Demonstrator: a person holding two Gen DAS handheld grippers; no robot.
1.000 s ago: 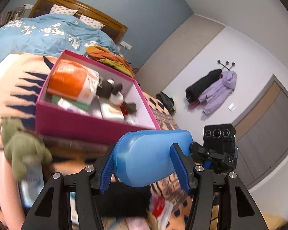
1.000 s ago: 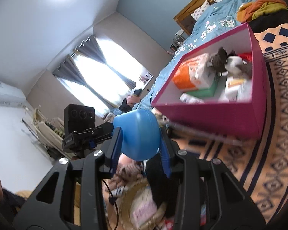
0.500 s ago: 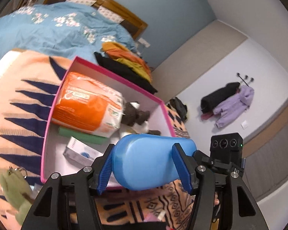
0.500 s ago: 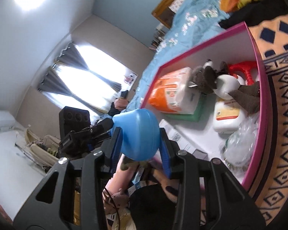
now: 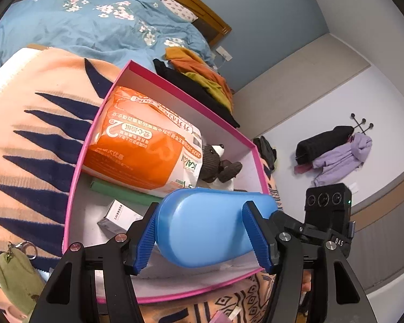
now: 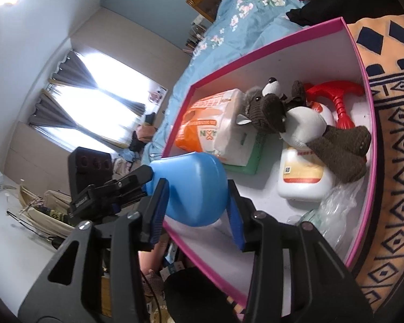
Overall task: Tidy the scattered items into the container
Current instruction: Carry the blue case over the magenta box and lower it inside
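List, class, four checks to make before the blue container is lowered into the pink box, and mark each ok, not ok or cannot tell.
1. Left gripper clamps the blue container: ok.
2. Right gripper clamps its other end: ok.
3. Container is above the pink box, inside the rim: ok.
4. Landing spot free: cannot tell; the grey carton and clear plastic bag lie near it, and the container hides the floor below.
5. Plush toy and orange pack lie away from the drop: ok.

Home bedroom: quilted bed (image 5: 94,21), coat rack (image 5: 361,123), curtained window (image 6: 94,107).
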